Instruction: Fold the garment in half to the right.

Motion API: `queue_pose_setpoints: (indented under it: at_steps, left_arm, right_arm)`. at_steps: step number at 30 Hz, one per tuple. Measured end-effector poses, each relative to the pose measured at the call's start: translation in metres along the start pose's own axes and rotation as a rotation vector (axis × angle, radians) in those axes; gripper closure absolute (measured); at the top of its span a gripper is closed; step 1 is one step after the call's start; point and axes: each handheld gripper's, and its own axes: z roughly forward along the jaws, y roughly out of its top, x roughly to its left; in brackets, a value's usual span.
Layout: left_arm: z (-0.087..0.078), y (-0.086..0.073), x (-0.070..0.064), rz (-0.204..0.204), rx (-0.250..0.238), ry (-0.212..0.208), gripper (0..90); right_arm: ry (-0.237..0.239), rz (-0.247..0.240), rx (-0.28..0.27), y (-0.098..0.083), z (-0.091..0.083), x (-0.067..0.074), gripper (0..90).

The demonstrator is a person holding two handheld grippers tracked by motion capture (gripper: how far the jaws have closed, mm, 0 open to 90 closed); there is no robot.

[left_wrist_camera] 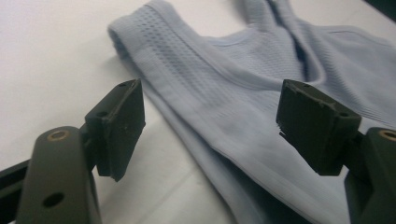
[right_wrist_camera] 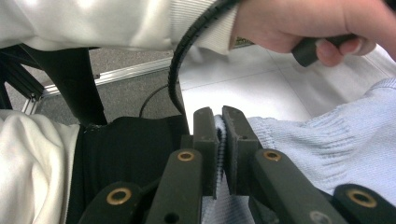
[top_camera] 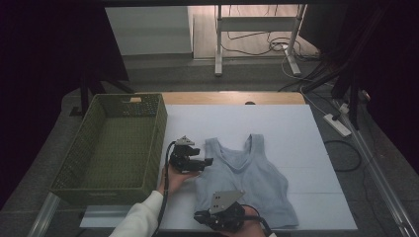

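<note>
We see a pale blue top (top_camera: 244, 180) lying flat on the white bench (top_camera: 296, 128), straps pointing away from us, hem at the near edge; the left gripper (top_camera: 206, 162) sits just beside the top's left strap and armhole, its fingers (left_wrist_camera: 119, 126) standing wide, one over bare bench and the other over the fabric, with the edge of the top (left_wrist_camera: 219, 93) running between them and neither pad pressing on it; the right gripper (top_camera: 200, 216) is at the near left corner of the top, its fingers (right_wrist_camera: 205, 140) narrow and clamped on a fold of the hem (right_wrist_camera: 221, 140); in the right gripper view we also see a white sleeve (right_wrist_camera: 116, 23) and the left hand (right_wrist_camera: 299, 23) farther off, with a black cable (right_wrist_camera: 187, 51) arcing down in front; a green woven basket (top_camera: 94, 143) stands at the left of the bench, its near wall close to the left gripper but apart from it; beyond the bench a white frame (top_camera: 257, 29) and loose cables (top_camera: 276, 47) lie on the floor, and a power strip (top_camera: 337, 124) sits to the right; nothing lies between the left fingers and the strap.
</note>
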Motion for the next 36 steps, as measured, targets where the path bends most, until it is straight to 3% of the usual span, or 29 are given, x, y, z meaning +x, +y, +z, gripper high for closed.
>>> queue_pose_setpoints:
  at_steps: [9,16,23,30,36]
  left_arm:
    - [0.013,0.008,0.012,0.0,0.009,0.037,28.0]
    - [0.02,0.014,0.023,-0.025,-0.002,0.029,29.6]
    - [0.027,0.02,0.03,-0.043,-0.009,0.049,31.4]
    - [0.032,0.023,0.032,-0.031,0.009,0.086,40.2]
    - [0.037,0.022,0.033,-0.011,0.033,0.079,48.0]
  right_arm:
    - [0.004,0.0,-0.012,0.0,-0.007,0.002,84.4]
    - [0.007,-0.001,-0.016,-0.001,-0.011,0.004,84.4]
    - [0.013,-0.007,-0.011,-0.001,-0.01,0.007,84.4]
    - [0.016,-0.006,-0.012,-0.001,-0.01,0.007,84.4]
    - [0.019,-0.007,-0.01,-0.002,-0.009,0.007,84.4]
